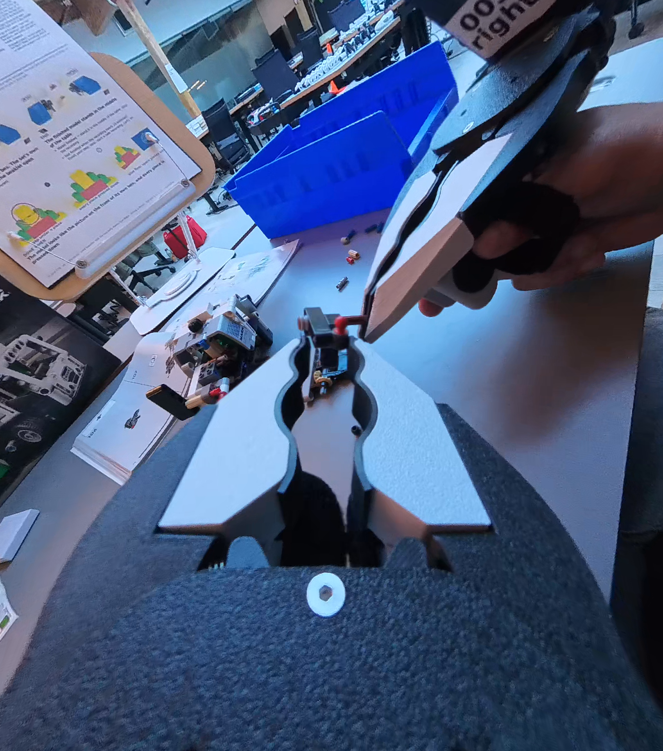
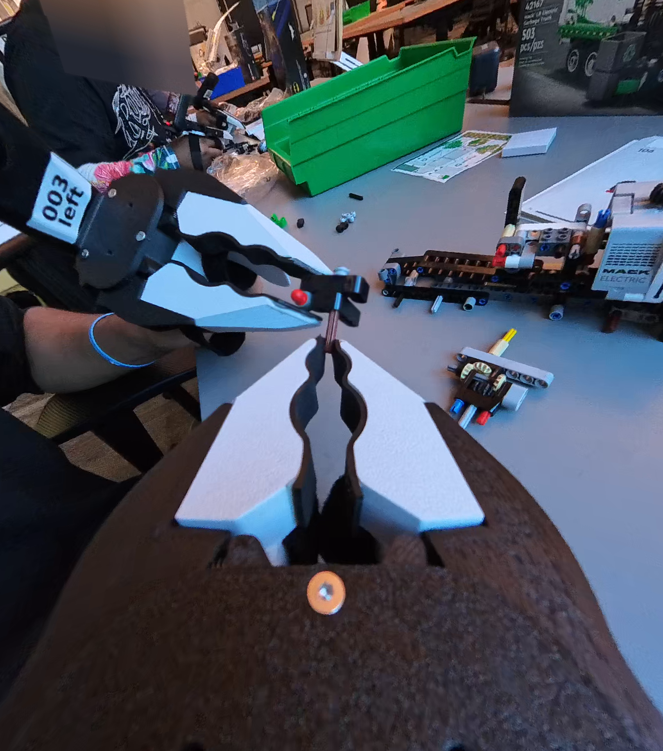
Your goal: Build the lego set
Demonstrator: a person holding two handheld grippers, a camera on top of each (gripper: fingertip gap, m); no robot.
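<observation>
Left wrist view: at frame centre the left hand-held gripper [image 1: 326,345] pinches a small black Lego assembly [image 1: 321,325] above the desk [image 1: 525,386]; the right hand-held gripper [image 1: 362,331] clamps its red axle [image 1: 348,322].

Right wrist view: the right hand-held gripper [image 2: 328,345] grips the axle [image 2: 330,331], the partly built truck [image 2: 565,264] at right.

Blue bin [image 1: 334,170], green bin [image 2: 366,118], grey worktop [image 2: 606,467]; black piece [image 2: 336,290] with red pin [image 2: 299,297], white-and-black truck [image 2: 630,260].
</observation>
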